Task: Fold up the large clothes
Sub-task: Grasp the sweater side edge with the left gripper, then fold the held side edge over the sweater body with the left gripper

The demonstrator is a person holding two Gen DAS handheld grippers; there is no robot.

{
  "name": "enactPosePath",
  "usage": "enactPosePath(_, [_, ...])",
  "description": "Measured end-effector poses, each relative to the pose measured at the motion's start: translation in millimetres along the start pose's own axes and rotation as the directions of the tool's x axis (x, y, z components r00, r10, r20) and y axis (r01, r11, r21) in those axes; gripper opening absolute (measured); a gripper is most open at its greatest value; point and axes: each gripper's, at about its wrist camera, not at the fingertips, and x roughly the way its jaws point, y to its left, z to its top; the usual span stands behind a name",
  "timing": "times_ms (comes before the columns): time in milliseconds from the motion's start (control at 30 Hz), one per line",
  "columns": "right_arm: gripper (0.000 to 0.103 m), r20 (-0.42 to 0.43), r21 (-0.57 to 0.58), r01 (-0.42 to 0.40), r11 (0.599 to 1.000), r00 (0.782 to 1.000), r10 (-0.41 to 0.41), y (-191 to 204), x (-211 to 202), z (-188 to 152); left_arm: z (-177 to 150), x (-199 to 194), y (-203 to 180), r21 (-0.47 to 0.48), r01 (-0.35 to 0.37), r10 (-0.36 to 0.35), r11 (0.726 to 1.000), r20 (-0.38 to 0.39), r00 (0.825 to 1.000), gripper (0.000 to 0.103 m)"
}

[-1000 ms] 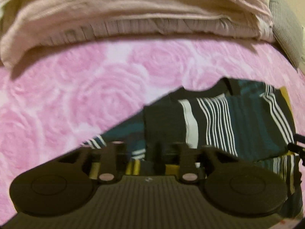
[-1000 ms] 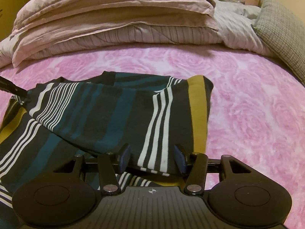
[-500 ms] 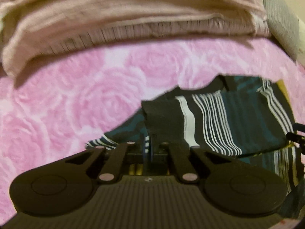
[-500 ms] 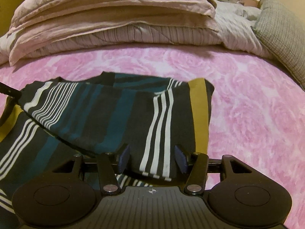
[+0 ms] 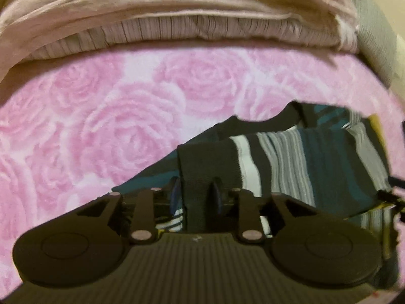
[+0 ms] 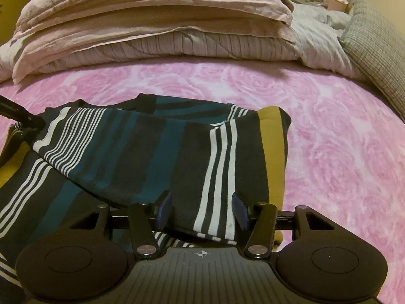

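A dark sweater (image 6: 141, 152) with teal, white and mustard stripes lies on the pink rose bedspread (image 6: 329, 139), its upper layer folded over and lifted off the lower one. My right gripper (image 6: 201, 211) is shut on that fold near three white stripes, and the cloth fills the gap between its pads. In the left wrist view my left gripper (image 5: 195, 195) is at the sweater's (image 5: 316, 167) dark edge. Its jaws are opening, with a dark strip of cloth still between them. One left gripper finger (image 6: 17, 112) shows at the fold's far corner.
A pile of folded pinkish bedding (image 6: 152, 25) runs across the far side of the bed. A grey checked pillow (image 6: 374, 40) lies at the far right. The pink bedspread (image 5: 126, 126) stretches to the left of the sweater.
My left jaws shut on the dark edge of the sweater, then parted again. The left view sank slightly and is blurred. The right gripper and its hold look the same.
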Motion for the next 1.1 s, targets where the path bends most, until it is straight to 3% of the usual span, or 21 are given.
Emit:
enactPosePath(133, [0.050,0.001,0.017,0.003,1.000,1.000,-0.003,-3.3,-0.4,-0.8,-0.4,3.5,-5.5,0.019,0.002,-0.002,1.000,-0.013,1.000,0.023])
enactPosePath(200, [0.050,0.002,0.020,0.004,1.000,1.000,-0.004,-4.7,-0.4,-0.9,-1.4,-1.6,-11.1,0.050,-0.014,0.014,0.999,-0.013,1.000,0.000])
enactPosePath(400, [0.050,0.010,0.031,0.008,0.999,1.000,-0.008,-8.7,-1.3,3.1,-3.8,-34.5,-9.4,0.057,-0.041,0.036,0.998,0.085,0.996,0.000])
enactPosePath(533, [0.050,0.033,0.025,0.002,1.000,0.999,-0.003,-11.3,-4.7,7.7,-2.8,-56.9,1.1,0.035,-0.093,0.087,0.995,0.143,0.986,0.000])
enactPosePath(633, [0.050,0.028,0.018,-0.005,1.000,1.000,0.004,-10.1,-2.6,7.2,-2.4,-48.7,16.8,-0.015,-0.094,0.095,0.995,0.105,0.990,0.000])
enactPosePath(733, [0.050,0.011,0.016,-0.016,1.000,1.000,0.016,-7.4,0.7,4.1,-4.9,-31.7,18.1,-0.002,-0.093,0.093,0.996,0.053,0.994,0.000])
enactPosePath(833, [0.050,-0.006,0.006,-0.039,0.999,0.999,0.039,-3.4,1.8,-0.1,-8.5,-21.3,25.6,-0.027,-0.104,0.104,0.994,0.031,0.994,0.008])
enactPosePath(1000, [0.050,-0.059,0.007,-0.079,0.997,0.995,0.079,-7.5,6.5,-15.4,-18.5,-40.0,26.3,-0.001,-0.166,0.166,0.986,0.066,0.984,0.012])
enactPosePath(1100, [0.050,-0.107,0.098,-0.083,0.992,0.990,0.093,-24.8,11.0,-29.9,-28.0,-58.3,19.3,0.014,-0.170,0.169,0.985,0.081,0.982,0.013])
